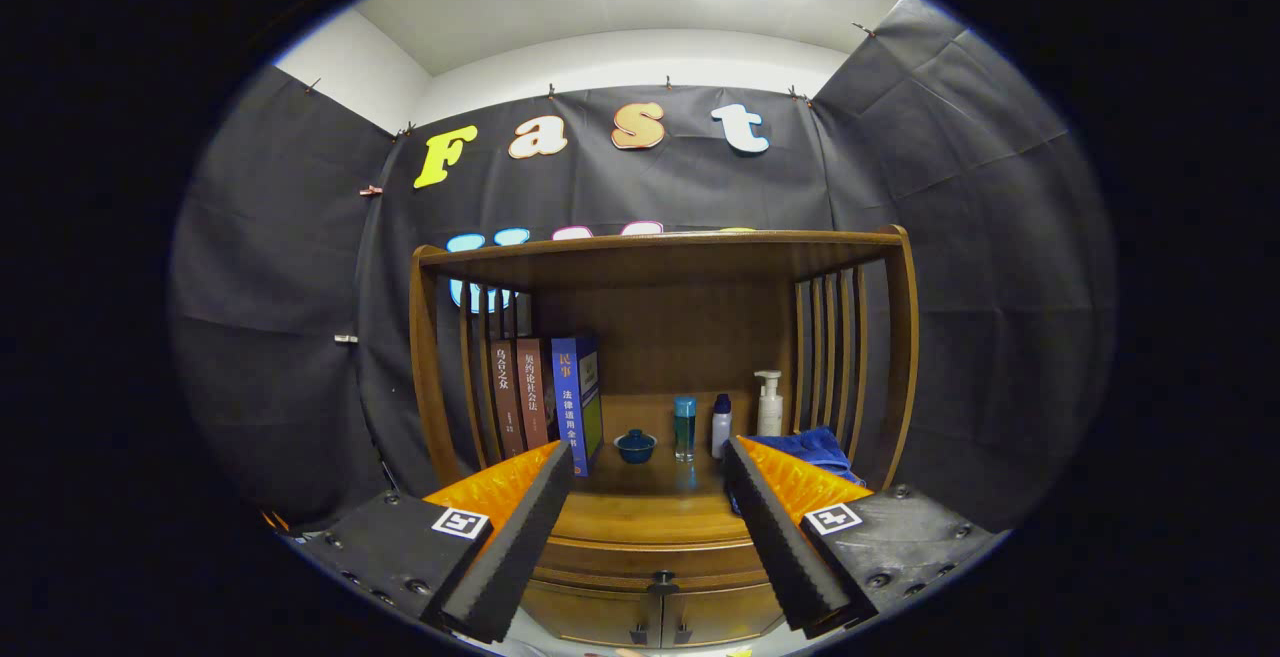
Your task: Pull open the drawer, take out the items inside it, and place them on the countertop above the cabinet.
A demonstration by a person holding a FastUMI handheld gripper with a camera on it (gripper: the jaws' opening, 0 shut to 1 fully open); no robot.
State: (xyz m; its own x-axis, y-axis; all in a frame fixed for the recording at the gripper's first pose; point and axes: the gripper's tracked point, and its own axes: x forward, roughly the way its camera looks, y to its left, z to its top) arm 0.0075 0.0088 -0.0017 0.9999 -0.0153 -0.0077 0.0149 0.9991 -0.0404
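My gripper [648, 462] is open, its two black-padded fingers [520, 527] spread wide with nothing between them. Beyond and below them stands a wooden cabinet [655, 537]. Its shut drawer front [655, 565] carries a small dark knob [661, 584] that sits low between the fingers. The wooden countertop [650, 512] above the drawer lies just ahead of the fingertips. What is inside the drawer is hidden.
On the countertop, under a wooden shelf top [660, 247], stand three books [545, 402], a small blue bowl [635, 445], a clear blue bottle [684, 427], a white bottle [721, 425], a pump bottle [768, 404] and a blue cloth [815, 449]. Two cabinet doors [655, 622] sit below the drawer.
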